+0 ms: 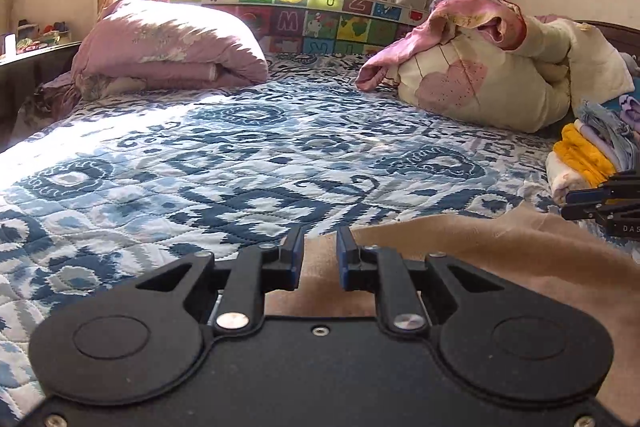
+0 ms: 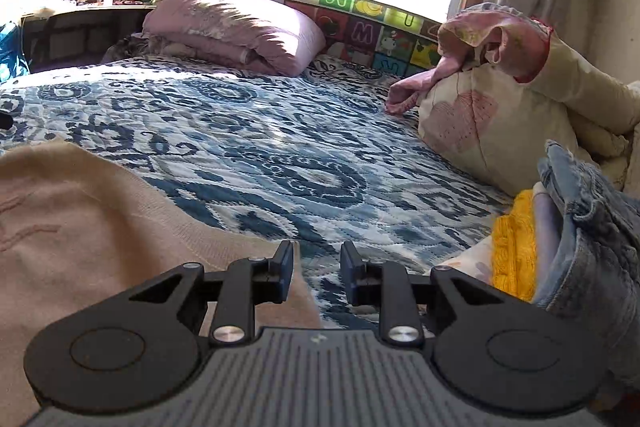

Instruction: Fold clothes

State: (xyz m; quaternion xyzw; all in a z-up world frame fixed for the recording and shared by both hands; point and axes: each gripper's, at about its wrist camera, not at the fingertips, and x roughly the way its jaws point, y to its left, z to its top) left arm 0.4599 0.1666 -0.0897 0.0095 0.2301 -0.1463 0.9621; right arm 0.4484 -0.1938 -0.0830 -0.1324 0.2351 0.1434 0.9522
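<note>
A beige knit garment (image 1: 500, 251) lies flat on the blue-and-white patterned quilt (image 1: 240, 147) at the near edge of the bed. It also shows in the right wrist view (image 2: 100, 219), at the lower left. My left gripper (image 1: 319, 251) is open, its fingers low over the garment's left edge, with nothing between them. My right gripper (image 2: 316, 267) is open and empty over the garment's right corner. The right gripper also shows at the right edge of the left wrist view (image 1: 600, 203).
A stack of folded clothes, yellow, lilac and denim (image 2: 560, 239), lies at the right, also in the left wrist view (image 1: 592, 151). A pink folded duvet (image 1: 168, 47) and a cream bundle of bedding (image 1: 492, 75) lie at the head. A cluttered desk (image 2: 80, 11) stands left.
</note>
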